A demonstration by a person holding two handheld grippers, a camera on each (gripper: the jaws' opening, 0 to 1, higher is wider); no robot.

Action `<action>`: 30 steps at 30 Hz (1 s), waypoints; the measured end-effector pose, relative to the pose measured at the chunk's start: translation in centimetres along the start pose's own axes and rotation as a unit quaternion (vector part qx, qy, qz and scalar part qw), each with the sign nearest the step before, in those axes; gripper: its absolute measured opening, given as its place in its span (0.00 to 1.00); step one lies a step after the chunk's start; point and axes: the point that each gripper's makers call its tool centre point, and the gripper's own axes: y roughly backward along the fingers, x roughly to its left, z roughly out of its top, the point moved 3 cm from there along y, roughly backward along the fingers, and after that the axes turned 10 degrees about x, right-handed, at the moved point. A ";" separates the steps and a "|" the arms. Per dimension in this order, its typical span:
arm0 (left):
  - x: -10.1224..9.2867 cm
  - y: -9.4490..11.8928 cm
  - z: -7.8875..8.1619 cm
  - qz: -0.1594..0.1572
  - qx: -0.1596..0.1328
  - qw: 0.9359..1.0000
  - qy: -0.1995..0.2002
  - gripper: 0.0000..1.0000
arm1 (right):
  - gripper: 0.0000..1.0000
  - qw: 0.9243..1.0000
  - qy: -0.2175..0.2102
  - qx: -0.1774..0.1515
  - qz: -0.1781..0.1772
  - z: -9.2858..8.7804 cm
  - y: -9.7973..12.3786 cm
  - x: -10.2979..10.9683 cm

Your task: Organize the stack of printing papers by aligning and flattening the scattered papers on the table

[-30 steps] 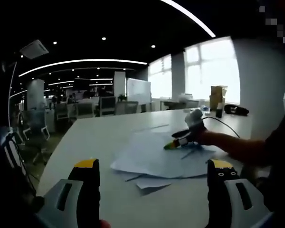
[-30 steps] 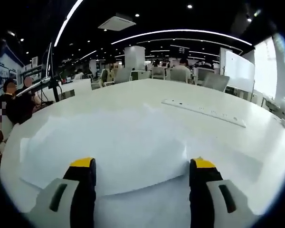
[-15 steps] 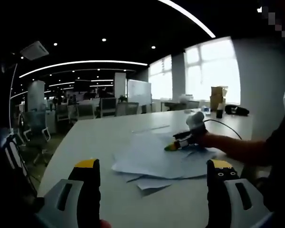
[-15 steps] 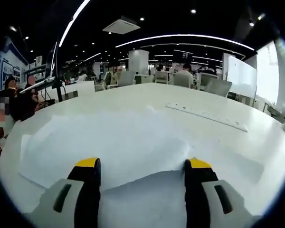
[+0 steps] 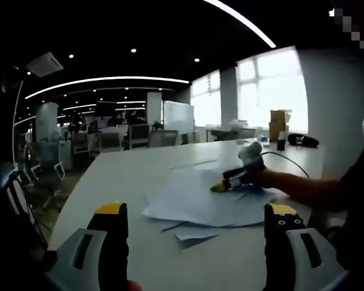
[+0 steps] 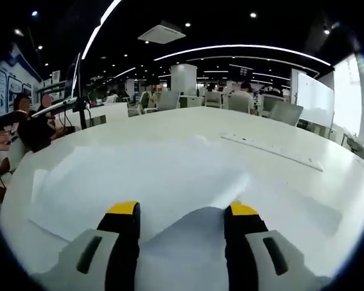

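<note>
Left claw [image 5: 194,209] spread wide, hovering short of the scattered papers [image 5: 200,203] near the table [image 5: 109,176] edge, bare surface open beyond. Right claw [image 6: 182,209] partly spread, tips resting on a raised sheet [image 6: 139,182]. Papers fanned and misaligned, corners pointing different ways; long axis unclear.

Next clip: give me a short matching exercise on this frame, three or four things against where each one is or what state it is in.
Things:
1. right gripper
2. left gripper
3. cardboard box
4. scattered papers

States:
A. by the window
B. spread unevenly over the table
C. jaws apart, back from the papers
D. tips down on the papers

Pairs: 1-D, 2-C, 3-A, 4-B
</note>
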 end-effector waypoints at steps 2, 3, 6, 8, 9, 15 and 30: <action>0.0 0.0 0.0 -0.001 0.000 1.000 0.000 0.95 | 0.47 1.000 0.002 0.000 0.003 0.0 0.0 0.1; 0.0 0.0 0.0 -0.001 0.000 1.000 0.000 0.95 | 0.45 1.000 0.004 0.001 0.006 0.1 0.0 0.2; 0.0 0.0 0.1 0.001 0.000 1.000 0.000 0.95 | 0.39 1.000 0.011 0.002 0.009 0.1 -0.1 0.5; 0.0 0.0 0.0 0.001 0.000 1.000 0.000 0.95 | 0.37 1.000 0.014 0.002 0.009 0.2 -0.1 0.5; 0.0 0.0 0.0 0.001 0.001 1.000 0.000 0.95 | 0.36 1.000 0.014 0.002 0.009 0.2 -0.1 0.5; -0.1 -0.1 0.0 0.000 0.001 1.000 -0.001 0.95 | 0.35 1.000 0.011 0.002 0.012 0.2 -0.1 0.7; -0.2 -0.1 -0.1 -0.002 0.002 1.000 -0.001 0.95 | 0.23 1.000 0.000 -0.005 0.004 0.1 0.0 0.9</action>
